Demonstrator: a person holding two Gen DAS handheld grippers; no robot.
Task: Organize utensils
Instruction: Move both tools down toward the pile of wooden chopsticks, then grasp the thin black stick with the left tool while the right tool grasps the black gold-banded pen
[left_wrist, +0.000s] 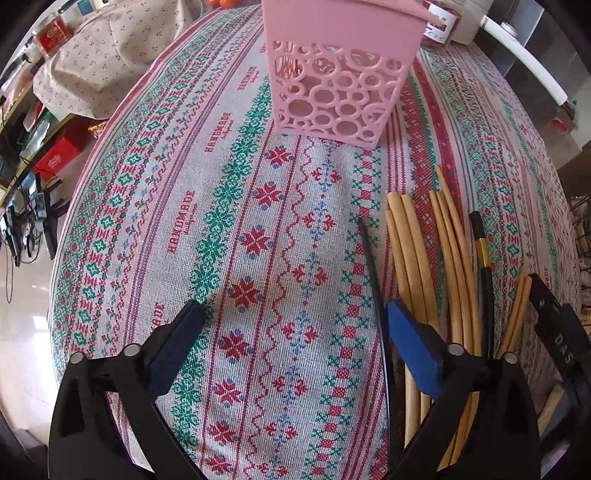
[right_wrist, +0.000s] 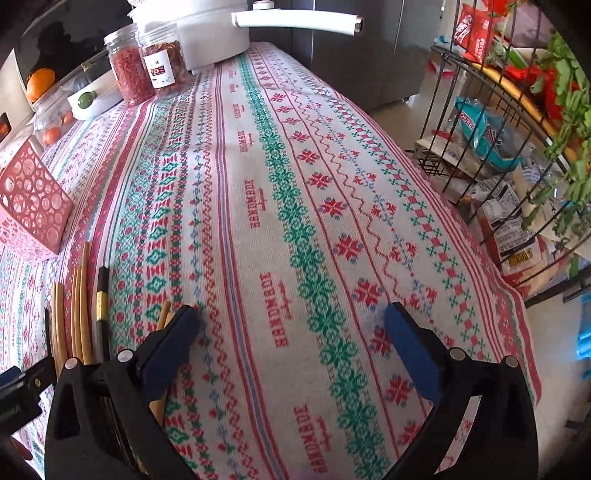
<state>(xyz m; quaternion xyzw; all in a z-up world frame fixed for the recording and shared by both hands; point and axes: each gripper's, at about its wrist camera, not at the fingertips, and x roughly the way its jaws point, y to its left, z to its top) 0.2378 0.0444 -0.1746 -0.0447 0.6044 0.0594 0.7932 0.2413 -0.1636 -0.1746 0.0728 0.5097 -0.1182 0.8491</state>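
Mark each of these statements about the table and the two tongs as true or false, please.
1. The pink holder stands upright on the tablecloth. True.
2. The left tongs grip a bamboo chopstick. False: they are open and hold nothing.
3. The bamboo chopsticks lie flat on the cloth. True.
4. The right tongs are shut. False: they are open and empty.
5. A black chopstick with a gold band lies among the chopsticks. True.

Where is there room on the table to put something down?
Bare cloth lies between the pink holder and the left gripper, and ahead of the right gripper up to the jars. It is crowded where the chopsticks lie.
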